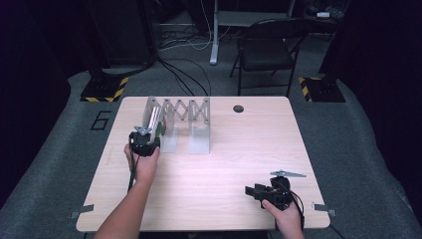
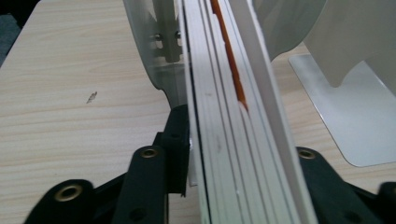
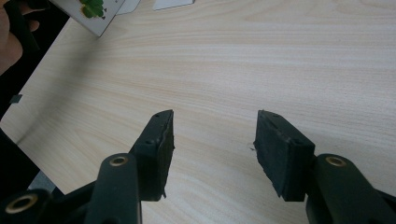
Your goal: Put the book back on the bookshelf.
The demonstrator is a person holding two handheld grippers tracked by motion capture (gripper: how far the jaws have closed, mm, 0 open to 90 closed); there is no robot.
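Resting over the near edge of the surface (image 1: pixel 214 199), the right claw (image 1: pixel 252 190) stands open and empty. Farther off, the left claw (image 1: pixel 148 135) straddles a thin book (image 2: pixel 224 130) standing at the left end of the folding rack (image 1: pixel 185 110), its jaws apart and seemingly just off the covers. Letting go looks like the step in hand. The next move calls for backing straight out without tipping the book. The left gripper view shows the book's page edges, and the high view shows the rack's whole spread.
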